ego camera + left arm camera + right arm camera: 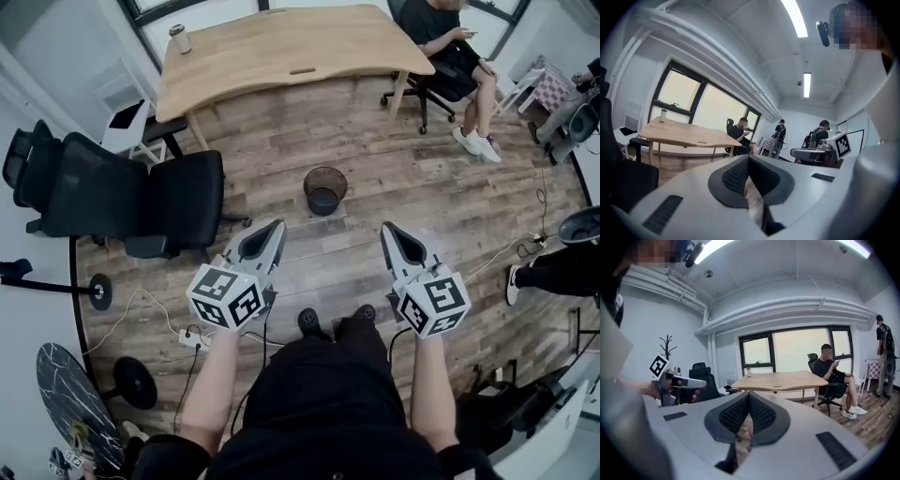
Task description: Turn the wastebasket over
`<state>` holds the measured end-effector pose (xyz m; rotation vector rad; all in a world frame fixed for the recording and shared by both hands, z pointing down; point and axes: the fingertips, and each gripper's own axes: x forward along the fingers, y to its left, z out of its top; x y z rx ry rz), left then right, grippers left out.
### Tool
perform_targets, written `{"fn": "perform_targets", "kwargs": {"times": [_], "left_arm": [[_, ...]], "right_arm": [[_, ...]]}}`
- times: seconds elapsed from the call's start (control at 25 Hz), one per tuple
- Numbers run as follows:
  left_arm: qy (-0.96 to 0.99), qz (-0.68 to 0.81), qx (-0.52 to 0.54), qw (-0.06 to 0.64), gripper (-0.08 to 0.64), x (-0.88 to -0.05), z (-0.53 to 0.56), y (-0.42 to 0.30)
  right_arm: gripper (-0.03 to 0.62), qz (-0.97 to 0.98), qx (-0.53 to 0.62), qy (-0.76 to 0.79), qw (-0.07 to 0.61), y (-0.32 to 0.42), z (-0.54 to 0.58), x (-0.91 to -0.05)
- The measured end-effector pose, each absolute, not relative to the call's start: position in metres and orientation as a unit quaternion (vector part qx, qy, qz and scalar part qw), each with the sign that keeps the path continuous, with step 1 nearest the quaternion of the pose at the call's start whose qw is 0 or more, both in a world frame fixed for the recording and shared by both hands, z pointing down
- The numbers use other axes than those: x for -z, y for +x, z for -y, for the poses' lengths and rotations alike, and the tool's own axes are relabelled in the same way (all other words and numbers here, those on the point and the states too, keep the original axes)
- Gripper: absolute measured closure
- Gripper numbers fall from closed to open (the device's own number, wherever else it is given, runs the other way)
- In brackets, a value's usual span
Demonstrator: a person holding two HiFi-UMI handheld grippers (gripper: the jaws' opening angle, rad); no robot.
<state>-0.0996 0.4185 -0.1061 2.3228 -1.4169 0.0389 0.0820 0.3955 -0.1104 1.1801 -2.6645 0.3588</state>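
Note:
A dark mesh wastebasket point(324, 190) stands upright on the wooden floor, its open mouth facing up, in front of the table. My left gripper point(278, 225) hovers below and left of it, jaws shut with nothing between them. On the other side, my right gripper point(386, 229) hangs below and right of the basket, also shut and empty. Neither touches the basket. In the left gripper view the jaws point(749, 158) meet at the tip; the right gripper view shows its jaws point(749, 393) closed too. The basket is hidden in both gripper views.
A wooden table point(281, 52) with a bottle point(179, 38) stands beyond the basket. Black office chairs point(122, 192) crowd the left. A seated person point(459, 56) is at the upper right. Cables and a power strip point(192, 337) lie on the floor near my feet.

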Motion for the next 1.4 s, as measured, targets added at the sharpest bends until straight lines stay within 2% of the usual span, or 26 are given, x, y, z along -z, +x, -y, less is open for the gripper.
{"fn": "perform_targets", "kwargs": {"times": [0.28, 0.44, 0.76, 1.4], "left_arm": [[0.837, 0.506, -0.016, 0.209, 0.545, 0.102, -0.416, -0.098], [0.836, 0.506, -0.019, 0.214, 0.545, 0.098, -0.416, -0.097], [0.824, 0.518, -0.038, 0.228, 0.545, 0.08, -0.403, -0.097], [0.793, 0.546, -0.058, 0.264, 0.545, 0.059, -0.276, -0.078]], "right_arm": [[0.56, 0.916, -0.107, 0.375, 0.09, 0.072, -0.401, 0.114], [0.56, 0.918, -0.089, 0.369, 0.113, 0.068, -0.404, 0.104], [0.56, 0.912, -0.124, 0.371, 0.127, 0.077, -0.38, 0.076], [0.558, 0.932, -0.129, 0.306, 0.147, 0.084, -0.239, 0.051]]}}
